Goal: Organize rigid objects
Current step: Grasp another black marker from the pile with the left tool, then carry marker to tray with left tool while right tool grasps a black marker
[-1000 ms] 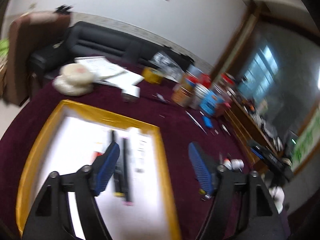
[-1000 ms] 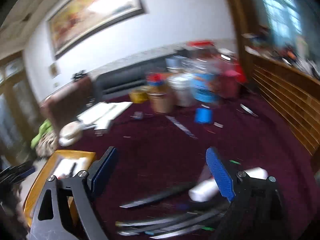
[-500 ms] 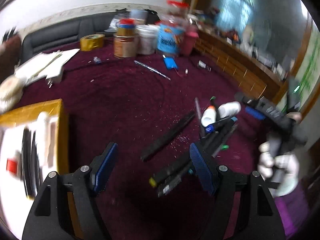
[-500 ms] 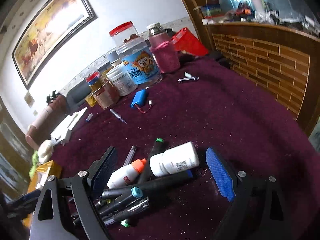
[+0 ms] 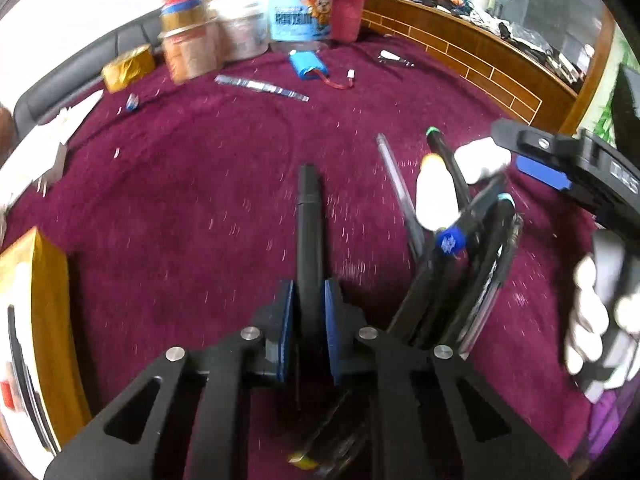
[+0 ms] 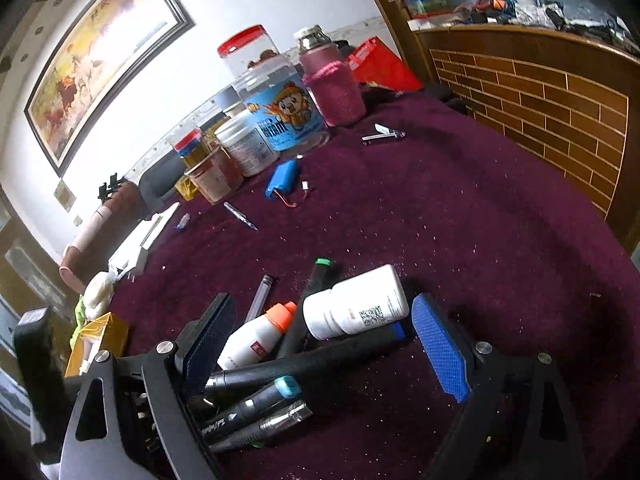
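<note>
Now the left gripper (image 5: 308,312) has clamped the black marker (image 5: 308,216) — half a second ago open — right gripper (image 6: 320,344) still spread.

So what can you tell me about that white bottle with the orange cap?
The white bottle with the orange cap looks like smooth plastic, with a small red mark on its label. It lies on its side on the maroon cloth, cap pointing towards the far jars. It sits in the heap, beside a larger white bottle and against black pens, between the open right tool pads.
</note>
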The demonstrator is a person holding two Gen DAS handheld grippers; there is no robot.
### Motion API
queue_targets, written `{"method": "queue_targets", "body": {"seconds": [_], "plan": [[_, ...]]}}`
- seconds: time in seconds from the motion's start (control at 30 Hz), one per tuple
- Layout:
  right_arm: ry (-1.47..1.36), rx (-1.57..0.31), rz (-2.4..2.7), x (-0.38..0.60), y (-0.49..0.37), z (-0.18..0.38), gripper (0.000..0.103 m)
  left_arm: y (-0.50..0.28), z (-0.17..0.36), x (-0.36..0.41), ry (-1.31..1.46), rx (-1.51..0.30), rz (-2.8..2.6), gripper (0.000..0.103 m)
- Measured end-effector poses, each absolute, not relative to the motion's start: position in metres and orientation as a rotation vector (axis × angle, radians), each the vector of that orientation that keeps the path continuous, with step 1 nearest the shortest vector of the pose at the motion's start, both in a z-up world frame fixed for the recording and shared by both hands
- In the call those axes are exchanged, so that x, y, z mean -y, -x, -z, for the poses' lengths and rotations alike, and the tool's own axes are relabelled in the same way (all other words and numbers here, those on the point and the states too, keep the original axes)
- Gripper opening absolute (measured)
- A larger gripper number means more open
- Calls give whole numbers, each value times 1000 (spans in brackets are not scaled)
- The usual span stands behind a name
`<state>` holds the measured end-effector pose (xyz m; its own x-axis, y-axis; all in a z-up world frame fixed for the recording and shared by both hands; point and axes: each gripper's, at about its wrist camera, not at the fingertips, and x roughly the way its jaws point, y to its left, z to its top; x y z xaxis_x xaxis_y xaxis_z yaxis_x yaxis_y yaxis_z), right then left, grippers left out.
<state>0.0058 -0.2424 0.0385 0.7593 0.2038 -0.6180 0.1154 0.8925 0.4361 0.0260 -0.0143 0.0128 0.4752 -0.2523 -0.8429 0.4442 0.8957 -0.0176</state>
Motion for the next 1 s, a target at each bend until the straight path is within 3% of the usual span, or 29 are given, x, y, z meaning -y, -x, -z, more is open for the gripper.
{"method": "queue_targets", "body": {"seconds": [0.2,0.23,0.3,0.33,0.37,0.43,0.47,1.0], "plan": [[-500,-721,-43,247,-5,-35,86,-9,-13,0,-156,-1032,398,15],[-498,-724,-43,246,-5,-35,86,-12,-12,1,-142,-1030,393,18],[-490,-729,-37,246,-5,-34,86,-17,-12,7,-136,-1019,386,37],[-487,-729,-32,246,-5,-34,86,-18,-12,12,-141,-1010,389,37],[-486,-730,-28,246,-5,-34,86,-19,-11,18,-158,-997,384,37],[-485,-736,-22,247,-6,-33,86,-17,-10,24,-198,-967,370,16],[-486,-741,-20,248,-7,-32,86,-16,-10,23,-182,-962,382,12],[-495,-781,6,251,-10,-25,86,70,-84,-67,288,-732,541,12]]}}
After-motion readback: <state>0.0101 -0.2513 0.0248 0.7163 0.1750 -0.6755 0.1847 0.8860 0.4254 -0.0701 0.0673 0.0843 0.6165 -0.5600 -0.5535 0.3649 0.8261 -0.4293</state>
